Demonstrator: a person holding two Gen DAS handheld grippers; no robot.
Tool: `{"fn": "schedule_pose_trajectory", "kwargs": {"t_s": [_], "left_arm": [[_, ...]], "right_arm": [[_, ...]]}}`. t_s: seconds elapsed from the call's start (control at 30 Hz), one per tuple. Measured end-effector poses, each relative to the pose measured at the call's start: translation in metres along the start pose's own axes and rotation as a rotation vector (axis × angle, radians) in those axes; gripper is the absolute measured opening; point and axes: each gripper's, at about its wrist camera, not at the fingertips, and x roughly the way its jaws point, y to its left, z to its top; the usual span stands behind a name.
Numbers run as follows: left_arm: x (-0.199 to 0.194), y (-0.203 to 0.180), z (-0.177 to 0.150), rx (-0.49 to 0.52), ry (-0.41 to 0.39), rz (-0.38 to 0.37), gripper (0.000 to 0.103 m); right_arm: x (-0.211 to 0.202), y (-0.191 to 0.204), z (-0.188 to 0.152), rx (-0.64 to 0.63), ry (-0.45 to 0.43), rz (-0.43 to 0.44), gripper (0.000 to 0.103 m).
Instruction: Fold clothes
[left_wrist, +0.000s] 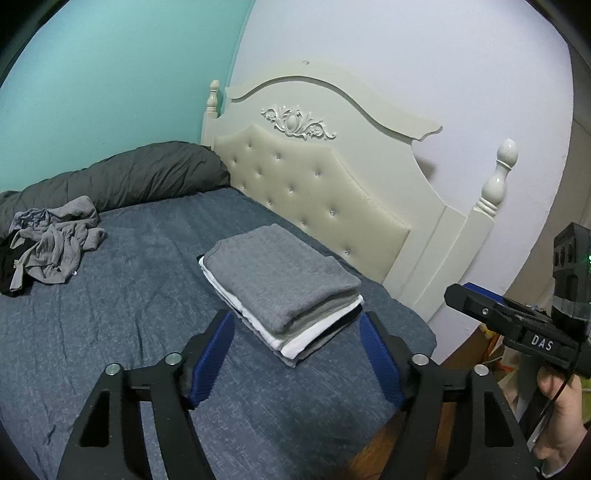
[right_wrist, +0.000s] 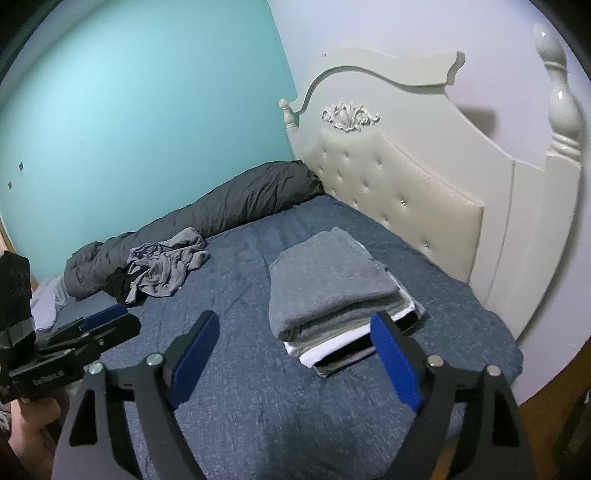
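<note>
Bed (left_wrist: 122, 306) with blue-grey textured cover fills most of the room. Cream headboard (left_wrist: 314, 184): tufted padded panel, carved floral ornament (left_wrist: 297, 123) above it, turned posts either end. Dark grey duvet (left_wrist: 122, 177) bunched along the far edge against the wall. Far wall (left_wrist: 110, 74) painted turquoise, a few small marks on it; wall behind the headboard (left_wrist: 406, 55) pale lilac-white. Brown wooden floor (right_wrist: 546, 373) shows past the bed's corner. Light soft and even.
</note>
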Motion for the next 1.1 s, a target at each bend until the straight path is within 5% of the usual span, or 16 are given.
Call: {"fn": "schedule_pose_trajectory", "kwargs": {"t_s": [0.6, 1.1], "left_arm": [[-0.036, 0.002, -0.019, -0.011, -0.007, 0.000, 0.102], [-0.047, -0.001, -0.033, 0.019, -0.002, 0.045, 0.103]], "right_arm": [[-0.044, 0.022, -0.027, -0.013, -0.039, -0.048, 0.099], [-0.057, 0.032, -0.045, -0.041, -0.066, -0.063, 0.100]]}}
